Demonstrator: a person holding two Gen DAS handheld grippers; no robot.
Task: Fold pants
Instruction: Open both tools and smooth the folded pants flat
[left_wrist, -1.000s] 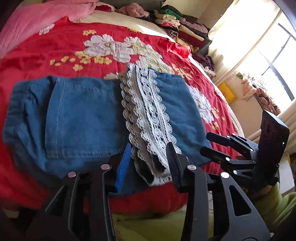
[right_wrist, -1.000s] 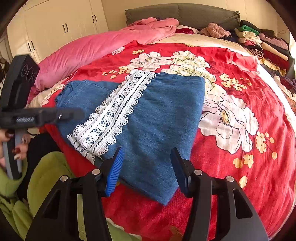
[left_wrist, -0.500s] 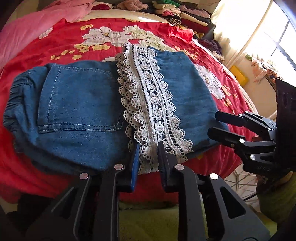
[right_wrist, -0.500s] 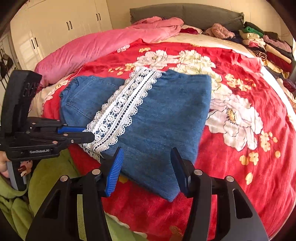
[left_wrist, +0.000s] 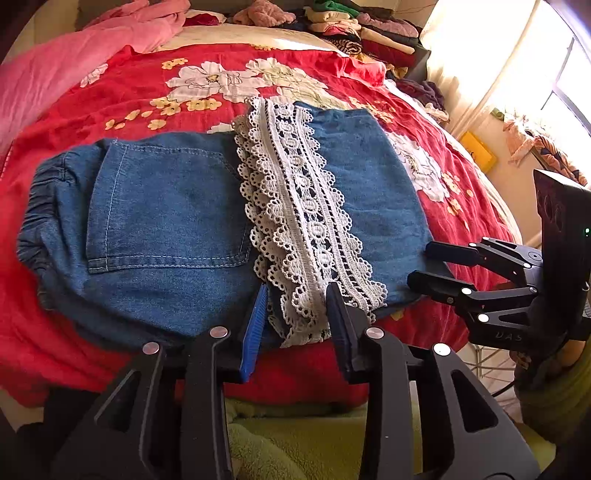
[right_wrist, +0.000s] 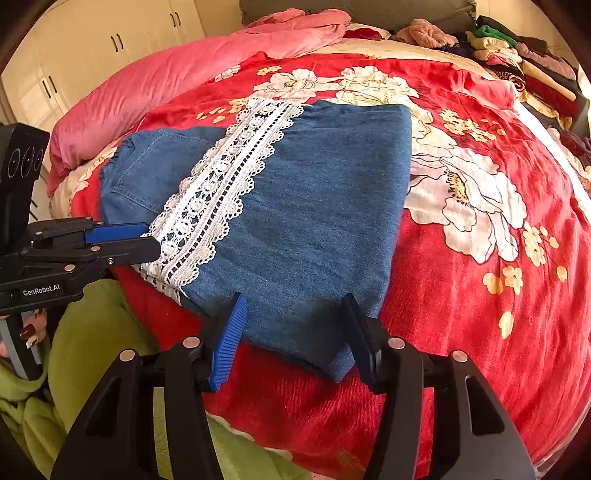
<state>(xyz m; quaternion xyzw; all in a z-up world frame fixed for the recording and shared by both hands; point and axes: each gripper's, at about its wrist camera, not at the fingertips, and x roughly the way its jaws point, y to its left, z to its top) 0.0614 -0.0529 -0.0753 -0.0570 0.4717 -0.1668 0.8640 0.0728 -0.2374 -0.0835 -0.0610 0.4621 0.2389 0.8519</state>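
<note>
The pants (left_wrist: 229, 229) lie flat at the near edge of the bed (left_wrist: 461, 192), already folded over once so the lace trim (left_wrist: 306, 229) of the hems rests across the middle, just beside a stitched back pocket (left_wrist: 166, 206). The denim looks soft and fairly heavy; the waistband at the left is gathered and elastic, and the lace is white, scalloped and openwork. The left gripper (left_wrist: 295, 317) is open, its fingers straddling the near end of the lace, probably ready to pinch it. The right gripper (right_wrist: 291, 332) is also open around the near denim corner, likely for another fold.
</note>
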